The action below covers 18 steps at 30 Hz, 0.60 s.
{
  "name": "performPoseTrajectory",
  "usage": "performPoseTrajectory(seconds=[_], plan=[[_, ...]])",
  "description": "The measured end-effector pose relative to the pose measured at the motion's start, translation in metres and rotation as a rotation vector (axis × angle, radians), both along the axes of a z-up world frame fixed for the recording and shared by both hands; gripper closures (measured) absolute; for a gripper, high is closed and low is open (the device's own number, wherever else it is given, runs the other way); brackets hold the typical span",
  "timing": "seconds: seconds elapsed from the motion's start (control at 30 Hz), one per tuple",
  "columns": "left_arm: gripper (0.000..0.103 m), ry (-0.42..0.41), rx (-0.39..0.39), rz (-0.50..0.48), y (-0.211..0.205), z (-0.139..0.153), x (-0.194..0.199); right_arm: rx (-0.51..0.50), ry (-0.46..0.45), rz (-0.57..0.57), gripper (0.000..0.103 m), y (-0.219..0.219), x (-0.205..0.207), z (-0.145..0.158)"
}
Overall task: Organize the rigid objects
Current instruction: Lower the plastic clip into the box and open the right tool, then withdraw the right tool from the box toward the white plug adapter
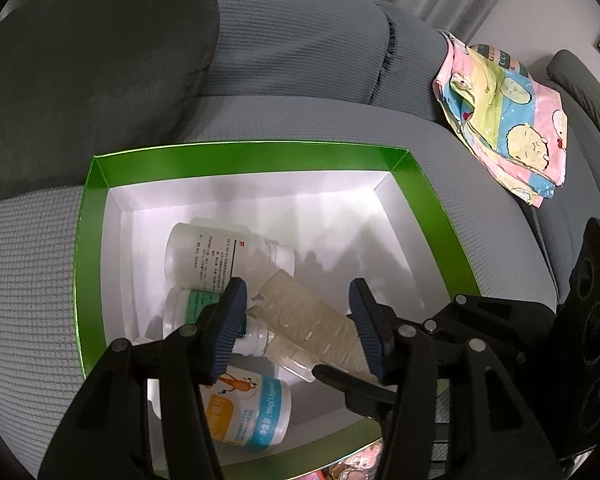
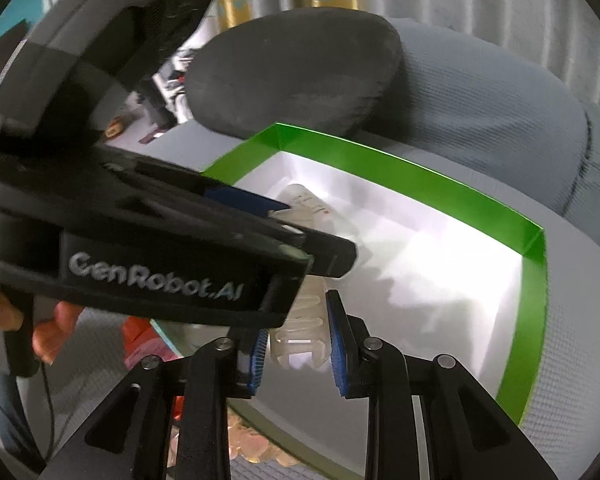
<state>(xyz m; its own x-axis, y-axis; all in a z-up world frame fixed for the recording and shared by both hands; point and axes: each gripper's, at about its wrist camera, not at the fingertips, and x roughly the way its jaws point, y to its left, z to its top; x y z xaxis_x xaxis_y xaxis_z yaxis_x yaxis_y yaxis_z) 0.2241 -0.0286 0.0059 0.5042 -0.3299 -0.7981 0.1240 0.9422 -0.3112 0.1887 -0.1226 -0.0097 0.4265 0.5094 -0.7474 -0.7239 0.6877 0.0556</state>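
A green-rimmed white box sits on a grey sofa seat. A clear ribbed plastic bottle hangs tilted over its inside. My right gripper is shut on the bottle's lower end. My left gripper straddles the bottle's middle with its jaws open; the right pad lies against the bottle, while a small gap shows at the left one. On the box floor lie a white bottle with printed text, one with a green label and one with an orange and blue label.
A dark grey cushion leans on the sofa back behind the box. A folded cartoon-print cloth lies on the seat to the right. A person's hand holds the left gripper's handle. The right half of the box floor is bare.
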Motion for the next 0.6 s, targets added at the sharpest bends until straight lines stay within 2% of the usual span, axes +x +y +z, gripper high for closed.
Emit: performPoseTrajectory(seconds=[0.03,0.1,0.13,0.2,0.27,0.43,0.6], plan=[[0.046,0.0,0.001,0.006,0.0,0.0,-0.001,-0.003,-0.005,-0.013,0.075,0.0,0.0,0.0],[0.024,0.006,-0.005,0.031,0.003,0.0,-0.001,-0.011,-0.01,-0.036,0.074,0.0,0.001,-0.001],[0.019,0.004,-0.011,0.046,0.006,0.0,-0.002,-0.015,-0.004,-0.052,0.071,-0.001,0.002,-0.001],[0.006,0.004,-0.026,0.071,0.011,0.002,-0.005,-0.025,-0.002,-0.086,0.046,-0.005,0.004,-0.002],[0.003,0.005,-0.041,0.094,0.017,0.006,-0.007,-0.012,-0.003,-0.112,0.04,-0.012,0.003,0.0],[0.001,-0.038,-0.029,0.142,0.028,0.02,-0.023,0.067,-0.015,-0.182,0.04,-0.035,-0.008,0.012],[0.001,-0.083,0.018,0.165,0.029,0.032,-0.044,0.109,-0.033,-0.211,0.037,-0.05,-0.031,0.021]])
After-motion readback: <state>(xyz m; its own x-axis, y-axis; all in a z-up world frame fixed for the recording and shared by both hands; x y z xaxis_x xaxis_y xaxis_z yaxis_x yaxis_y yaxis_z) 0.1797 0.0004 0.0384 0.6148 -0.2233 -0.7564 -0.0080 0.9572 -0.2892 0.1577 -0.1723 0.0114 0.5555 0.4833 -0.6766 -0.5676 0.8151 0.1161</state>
